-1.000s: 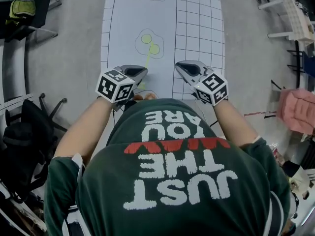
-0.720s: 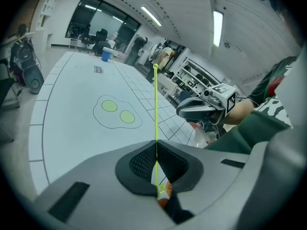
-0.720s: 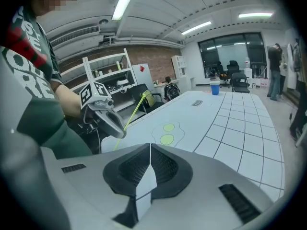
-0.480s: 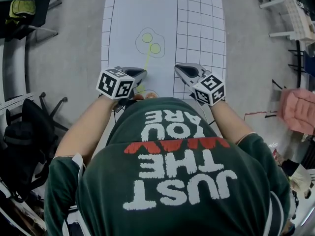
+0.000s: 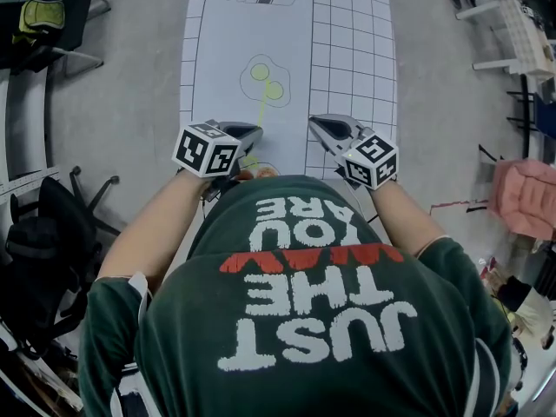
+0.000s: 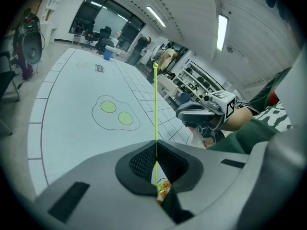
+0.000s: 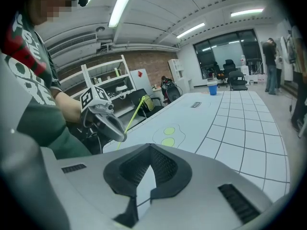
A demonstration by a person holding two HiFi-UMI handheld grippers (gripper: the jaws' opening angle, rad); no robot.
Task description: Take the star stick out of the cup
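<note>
Left gripper (image 6: 156, 151) is clamped tight on the thin yellow-green star stick (image 6: 155, 104), which rises straight out of its jaws above the white table (image 5: 347, 59). The stick's lower end runs down toward the orange-patterned cup (image 6: 165, 188) just beneath. Right gripper (image 7: 151, 150) hovers alongside, tips together, gripping nothing.

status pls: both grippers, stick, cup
left gripper, jaws shut on the stick
right gripper, jaws shut, nothing between them
stick, clamped, long end sticking out past the jaws over the table; can't tell if its lower end is clear of the cup
cup, just below the left jaws, mostly hidden
</note>
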